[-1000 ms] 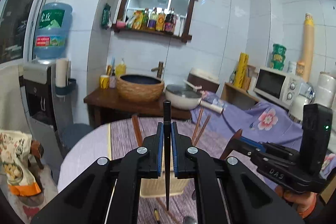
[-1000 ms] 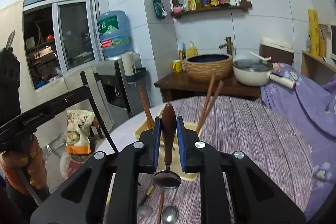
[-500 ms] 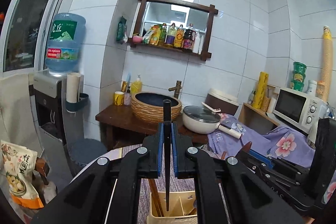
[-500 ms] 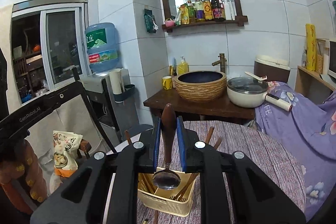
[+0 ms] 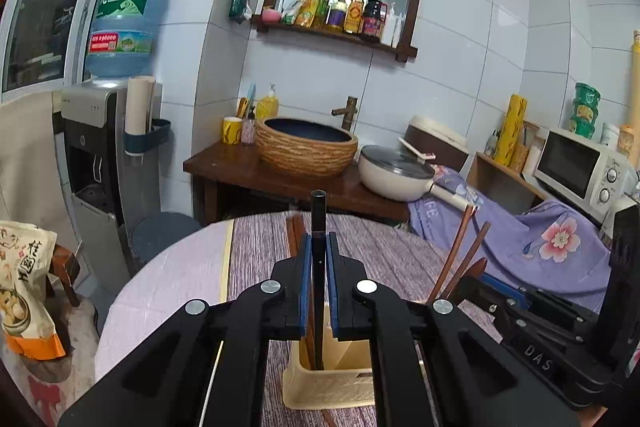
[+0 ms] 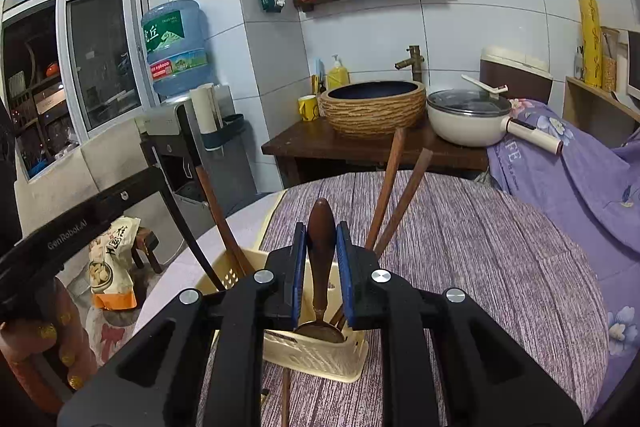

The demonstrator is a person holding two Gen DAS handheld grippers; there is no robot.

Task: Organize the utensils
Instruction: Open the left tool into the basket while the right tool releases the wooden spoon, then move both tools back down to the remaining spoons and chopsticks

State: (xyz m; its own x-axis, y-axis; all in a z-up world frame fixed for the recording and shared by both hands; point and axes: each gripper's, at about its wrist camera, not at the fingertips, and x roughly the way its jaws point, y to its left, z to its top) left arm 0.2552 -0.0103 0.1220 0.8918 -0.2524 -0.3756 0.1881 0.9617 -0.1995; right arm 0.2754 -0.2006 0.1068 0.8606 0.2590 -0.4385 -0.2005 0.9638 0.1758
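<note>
My left gripper is shut on a thin black chopstick, held upright with its lower end inside the cream utensil basket. My right gripper is shut on a spoon with a brown wooden handle; its metal bowl hangs at the basket's rim. Brown wooden chopsticks stand tilted in the basket; they also show in the left wrist view. The right gripper's body shows at the lower right of the left wrist view.
The basket stands on a round table with a purple striped cloth. More utensils lie on the table below the basket. Behind are a wooden stand with a woven basin, a pan, a water dispenser and a microwave.
Both grippers have come down over the basket after rising. The black chopstick's lower end is now inside the basket and the spoon's bowl is at its rim.
</note>
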